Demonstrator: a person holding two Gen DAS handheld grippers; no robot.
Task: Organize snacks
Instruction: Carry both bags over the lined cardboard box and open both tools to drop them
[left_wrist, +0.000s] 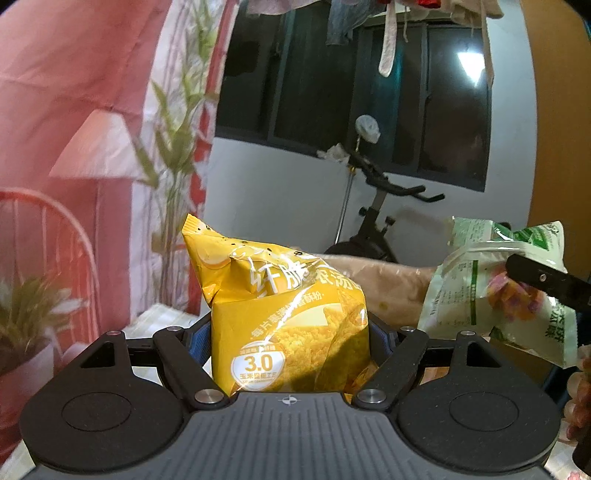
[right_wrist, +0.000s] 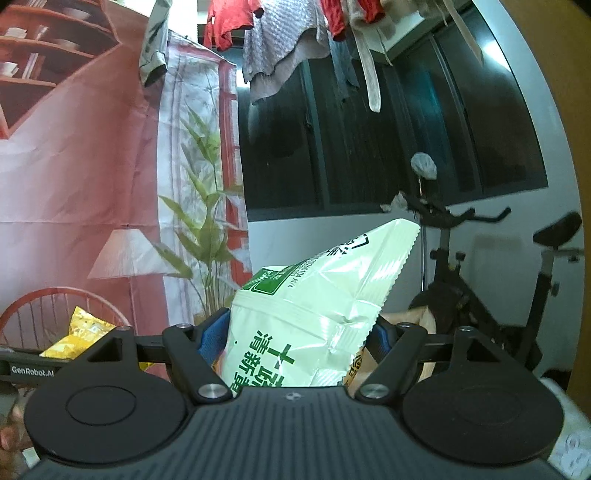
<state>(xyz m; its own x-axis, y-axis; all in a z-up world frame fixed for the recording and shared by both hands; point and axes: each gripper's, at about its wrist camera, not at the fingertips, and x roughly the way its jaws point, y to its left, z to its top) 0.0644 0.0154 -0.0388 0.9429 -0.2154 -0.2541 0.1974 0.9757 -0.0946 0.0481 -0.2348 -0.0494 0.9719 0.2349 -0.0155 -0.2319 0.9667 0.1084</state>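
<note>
Left gripper (left_wrist: 290, 332): jaws closed in on the yellow crinkled foil snack bag (left_wrist: 284, 314), blue pads pressing its two sides low on the body. Bag is held up in the air, upright, its sealed top corner tilted to the left. No surface visible under it.

Right gripper (right_wrist: 301, 336): jaws likewise pinched on the pale green and white foil snack bag (right_wrist: 306, 314), gripped across the lower body, serrated seal edge pointing up and to the right. Also held aloft. In the left wrist view this same green bag sits off to the right with a dark finger of the right gripper across it; in the right wrist view the yellow bag shows at lower left. The two bags are apart, not touching.

Handling judgement: both look light, air-puffed, with slick film and brittle contents. The film dents under the pads, so squeezing harder risks crushing or popping. A mid-body pinch can slip as the air shifts; the flat crimped seal at top or bottom would likely give a firmer hold.

Farther back: a tan bag-like bundle (left_wrist: 391, 284) behind the snacks, then a black exercise bike (right_wrist: 480, 295), dark window (right_wrist: 369, 147), hanging laundry (right_wrist: 288, 48), and a printed pink backdrop (right_wrist: 74, 166) at left.
</note>
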